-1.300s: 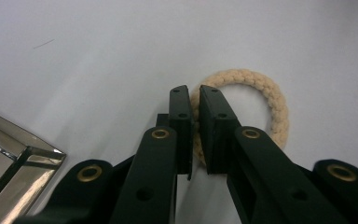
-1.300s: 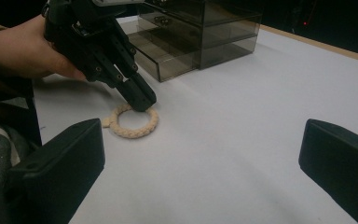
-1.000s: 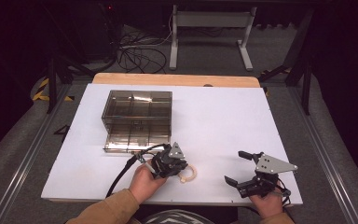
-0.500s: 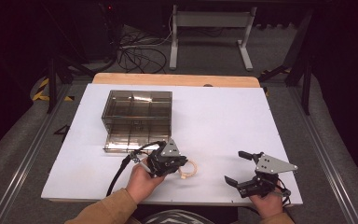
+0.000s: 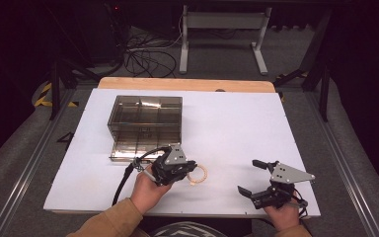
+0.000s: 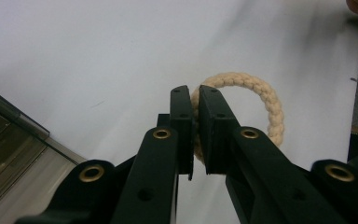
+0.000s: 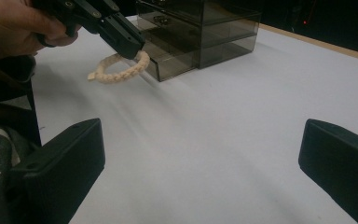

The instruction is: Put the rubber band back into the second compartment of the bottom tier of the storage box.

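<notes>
A beige braided rope ring (image 5: 197, 174) is near the table's front edge, right of my left gripper (image 5: 186, 170). In the left gripper view the gripper (image 6: 195, 100) is shut on the ring's (image 6: 270, 100) near side, and the rest of the loop sticks out past the jaws. In the right gripper view the ring (image 7: 116, 70) hangs tilted from the left gripper (image 7: 130, 46), just in front of the drawer box (image 7: 200, 28). My right gripper (image 5: 250, 177) rests at the front right, open and empty, with its jaws wide apart (image 7: 200, 158).
A smoky transparent drawer box (image 5: 145, 116) stands on the white table (image 5: 237, 128) at the middle left. Its bottom drawer (image 5: 128, 150) is pulled out toward me, close to the left hand. A black cable (image 5: 123, 180) trails from the left gripper.
My left gripper, holding the rope ring, has shifted slightly away from me and toward the drawer box. The right gripper has stayed still.
</notes>
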